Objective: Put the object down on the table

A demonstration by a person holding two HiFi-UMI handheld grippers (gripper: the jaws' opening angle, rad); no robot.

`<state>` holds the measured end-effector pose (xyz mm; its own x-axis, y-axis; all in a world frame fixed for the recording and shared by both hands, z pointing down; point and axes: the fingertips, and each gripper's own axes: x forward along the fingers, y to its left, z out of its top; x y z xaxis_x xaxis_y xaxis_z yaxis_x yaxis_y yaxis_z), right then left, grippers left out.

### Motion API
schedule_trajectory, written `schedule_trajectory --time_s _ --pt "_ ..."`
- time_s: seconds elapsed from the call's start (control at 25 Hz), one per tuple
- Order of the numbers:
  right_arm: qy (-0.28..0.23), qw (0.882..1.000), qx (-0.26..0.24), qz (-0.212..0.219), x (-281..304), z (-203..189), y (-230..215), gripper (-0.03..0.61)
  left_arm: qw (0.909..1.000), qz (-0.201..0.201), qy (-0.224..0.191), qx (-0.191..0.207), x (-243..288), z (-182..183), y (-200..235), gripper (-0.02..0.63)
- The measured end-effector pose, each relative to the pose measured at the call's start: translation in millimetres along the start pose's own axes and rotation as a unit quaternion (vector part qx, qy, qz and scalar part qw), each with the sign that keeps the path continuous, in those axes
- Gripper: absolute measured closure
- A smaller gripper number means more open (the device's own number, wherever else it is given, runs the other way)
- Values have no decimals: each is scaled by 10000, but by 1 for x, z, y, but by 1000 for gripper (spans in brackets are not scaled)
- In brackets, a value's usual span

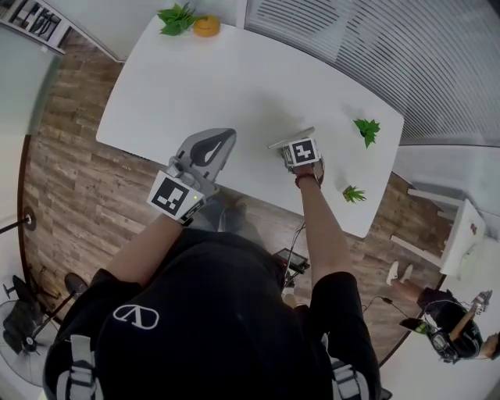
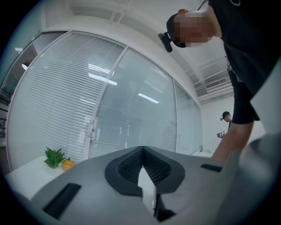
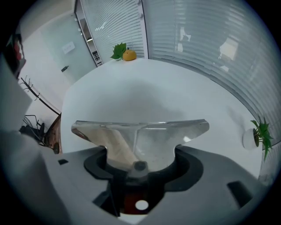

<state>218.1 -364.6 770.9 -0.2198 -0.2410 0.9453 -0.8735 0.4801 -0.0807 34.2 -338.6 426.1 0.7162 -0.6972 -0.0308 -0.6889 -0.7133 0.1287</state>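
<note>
A shiny metal object (image 3: 145,132) with a wide, flared front edge and a narrow stem sits between the jaws of my right gripper (image 3: 140,154), whose pads hug its narrow part on both sides. In the head view this metal object (image 1: 291,139) is low over the white table (image 1: 258,78), near the front edge, just ahead of the right gripper (image 1: 295,150). My left gripper (image 1: 212,145) hovers at the table's front edge to the left, shut with nothing in it. In its own view the left gripper (image 2: 142,150) points up toward the glass wall, its tips touching.
A leafy plant beside an orange object (image 1: 191,22) stands at the table's far left corner. Two small green plants (image 1: 366,129) (image 1: 353,193) stand near the right edge. Another person (image 1: 445,316) stands on the floor at the lower right, by white furniture (image 1: 461,234).
</note>
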Motion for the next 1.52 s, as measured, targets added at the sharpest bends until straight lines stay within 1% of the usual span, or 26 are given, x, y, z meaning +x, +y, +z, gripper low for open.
schedule_trajectory --time_s 0.04,0.08,0.2,0.36,0.52,0.64,0.76,0.8,0.84,0.92,1.04,1.08,1.16,1.2,1.28,1.4,1.44,1.52 --pt "57 10000 11 62 1 -1 1 265 10000 -5 15 -2 -1 -1 0 609" --pt "116 9998 29 150 1 -2 3 230 10000 2 -13 5 0 1 0 609" --pt "164 9995 47 275 -2 -1 4 183 10000 17 -92 23 2 5 -1 609" --pt "67 9996 48 257 -9 6 2 192 10000 -61 39 -12 2 -4 -6 609" --pt "-68 9996 82 257 -19 7 4 195 10000 -41 -81 17 6 4 -8 609" --pt "-439 9989 97 140 -35 14 4 227 10000 -58 -18 26 5 1 -8 609" --pt "-1169 9931 26 -98 -69 33 7 257 10000 -69 -40 59 7 5 -9 609" --pt "-1477 9888 -31 -217 -84 41 9 317 9999 -80 -61 70 8 7 -10 609" --pt "-1793 9831 -97 -348 -101 49 12 364 9999 -96 -74 74 8 8 -11 609" --pt "-2428 9682 -191 -572 -138 63 18 447 9998 -136 -93 78 10 10 -14 609" --pt "-3266 9413 -212 -824 -191 77 29 500 9996 -200 -159 97 11 15 -20 609" --pt "-3509 9313 -218 -950 -209 78 31 531 9995 -227 -186 107 12 18 -22 609" --pt "-3963 9093 -237 -1248 -246 78 35 569 9992 -292 -256 124 14 25 -26 609" --pt "-4156 8990 -239 -1363 -263 76 38 571 9989 -326 -299 134 14 30 -27 609" --pt "-4544 8786 -187 -1461 -297 74 48 571 9983 -392 -395 166 14 41 -30 609" --pt "-5147 8430 -179 -1549 -350 72 66 571 9971 -490 -542 208 13 58 -37 609" --pt "-5299 8331 -168 -1574 -366 69 72 571 9967 -526 -586 219 13 63 -40 609" --pt "-5526 8172 -128 -1635 -392 63 80 571 9956 -606 -680 223 13 74 -46 609"
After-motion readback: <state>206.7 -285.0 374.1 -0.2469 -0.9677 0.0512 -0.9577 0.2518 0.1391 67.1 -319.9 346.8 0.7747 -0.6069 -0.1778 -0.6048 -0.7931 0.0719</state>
